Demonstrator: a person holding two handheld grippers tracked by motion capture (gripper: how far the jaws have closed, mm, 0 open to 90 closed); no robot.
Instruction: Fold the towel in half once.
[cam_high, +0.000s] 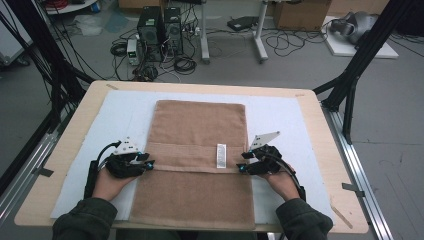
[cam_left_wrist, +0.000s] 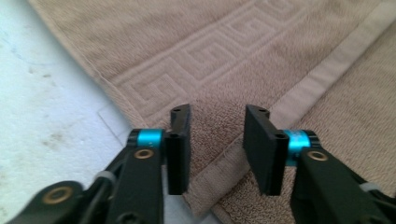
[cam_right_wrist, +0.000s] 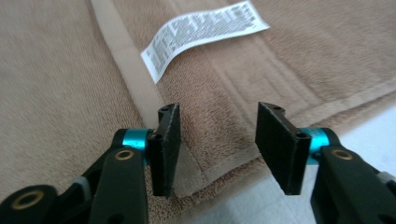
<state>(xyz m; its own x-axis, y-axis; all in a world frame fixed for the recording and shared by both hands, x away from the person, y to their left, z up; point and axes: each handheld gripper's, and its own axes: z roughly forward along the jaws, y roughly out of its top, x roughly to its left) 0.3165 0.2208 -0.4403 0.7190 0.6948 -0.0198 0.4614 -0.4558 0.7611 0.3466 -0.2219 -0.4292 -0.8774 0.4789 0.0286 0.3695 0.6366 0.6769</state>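
Observation:
A tan towel (cam_high: 197, 160) lies on the table, its far part folded toward me so a hemmed edge (cam_high: 190, 166) crosses its middle, with a white care label (cam_high: 221, 155) on the fold. My left gripper (cam_high: 149, 163) is open at the left end of that hem, its jaws astride the folded corner (cam_left_wrist: 215, 186). The right gripper (cam_high: 243, 161) is open at the right end, jaws around the other corner (cam_right_wrist: 196, 179), with the label (cam_right_wrist: 201, 32) just beyond. Neither holds the cloth.
A white mat (cam_high: 120, 115) covers the wooden table (cam_high: 320, 130) under the towel. Black frame posts (cam_high: 360, 55) stand at both sides. Computer towers (cam_high: 160, 30) and cables sit on the floor behind.

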